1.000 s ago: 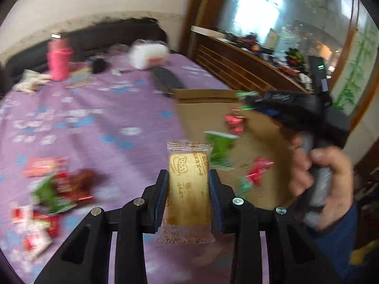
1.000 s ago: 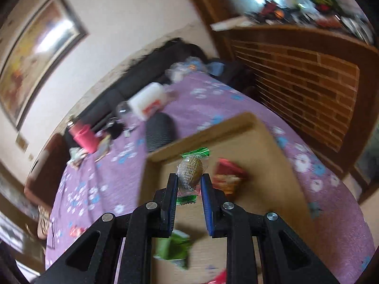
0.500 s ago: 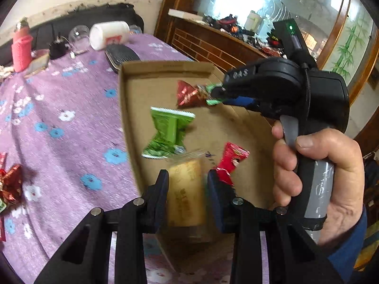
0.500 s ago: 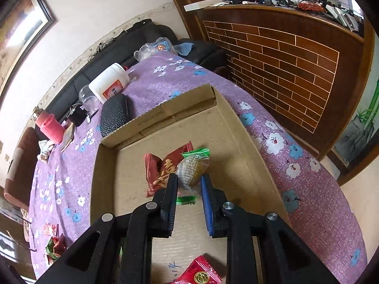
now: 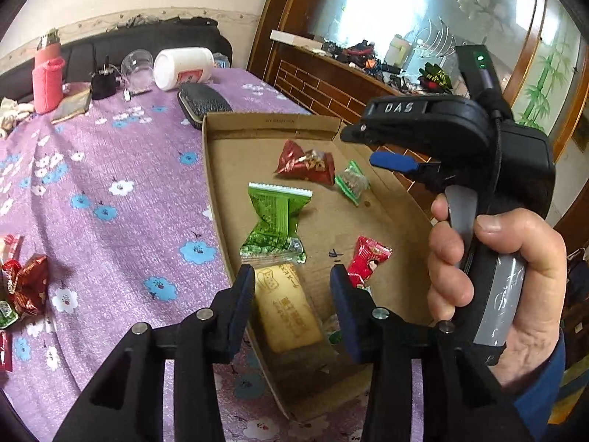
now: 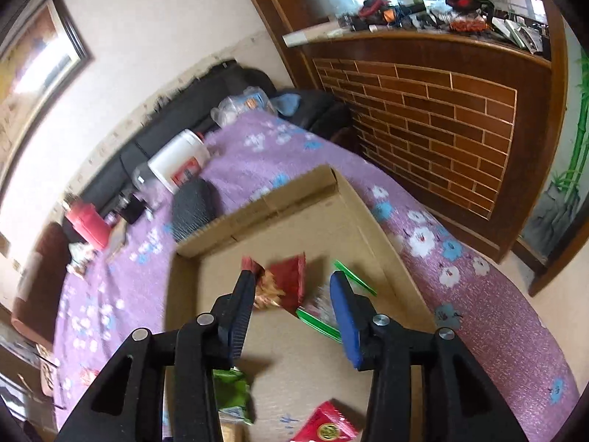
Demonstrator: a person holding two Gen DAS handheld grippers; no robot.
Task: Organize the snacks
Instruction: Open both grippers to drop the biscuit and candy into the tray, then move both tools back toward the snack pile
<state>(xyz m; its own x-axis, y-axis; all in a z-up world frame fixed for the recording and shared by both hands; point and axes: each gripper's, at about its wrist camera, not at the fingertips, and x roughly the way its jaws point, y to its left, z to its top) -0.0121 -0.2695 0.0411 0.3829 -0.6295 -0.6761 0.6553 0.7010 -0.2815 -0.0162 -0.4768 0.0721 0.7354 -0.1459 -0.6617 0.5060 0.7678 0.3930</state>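
Opening, both claws have let go: left claw [image 5: 292, 293] dropped the yellow biscuit [image 5: 291, 313], right claw [image 6: 292, 300] its green-ended candy [image 6: 320, 309].

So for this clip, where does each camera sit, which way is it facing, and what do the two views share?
Left wrist: on the left tongs, looking down into the cardboard box on the purple cloth; jaws opening around the yellow biscuit pack; the right hand shows.
Right wrist: on the right tongs, looking down into the box's far end; jaws opening above the small green-edged candy; no hand shows.
Shared: box, red snack packet, white jar.
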